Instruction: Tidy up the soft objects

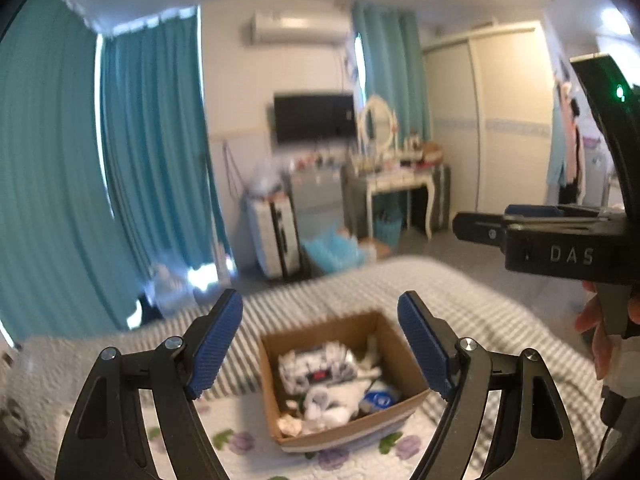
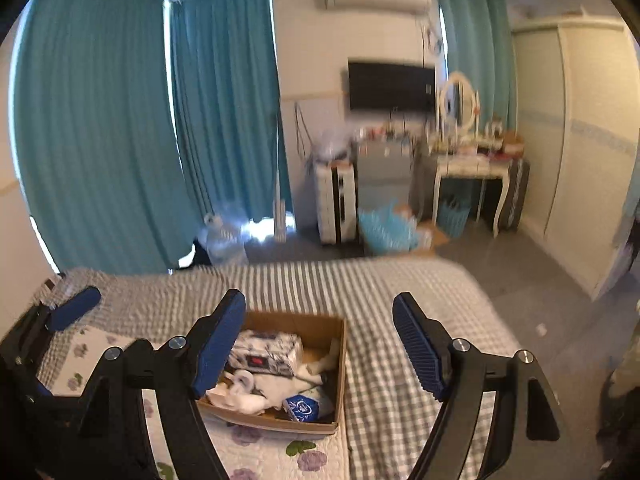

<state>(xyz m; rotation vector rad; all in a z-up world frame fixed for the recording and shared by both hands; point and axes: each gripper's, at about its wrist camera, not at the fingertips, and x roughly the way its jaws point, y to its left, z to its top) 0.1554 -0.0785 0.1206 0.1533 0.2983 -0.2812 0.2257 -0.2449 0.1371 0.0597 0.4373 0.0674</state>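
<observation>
A brown cardboard box [image 1: 402, 354] sits on the bed [image 1: 460, 292] and holds several soft things: a patterned white tissue pack [image 1: 316, 368], white plush pieces and a blue-and-white packet [image 1: 380, 398]. My left gripper [image 1: 320, 344] is open and empty, held above the box. The box also shows in the right wrist view [image 2: 340, 360], with the tissue pack [image 2: 266, 350] inside. My right gripper [image 2: 319, 344] is open and empty, above the box's right side. The left gripper's fingertip [image 2: 76, 306] shows at the left of that view.
The bed has a grey checked cover [image 2: 400, 300] and a floral quilt [image 2: 272, 452]. Beyond it stand teal curtains [image 2: 100, 120], a white dressing table [image 2: 468, 168], a suitcase [image 2: 334, 200], a blue basket [image 2: 388, 228] and a wardrobe [image 2: 580, 140].
</observation>
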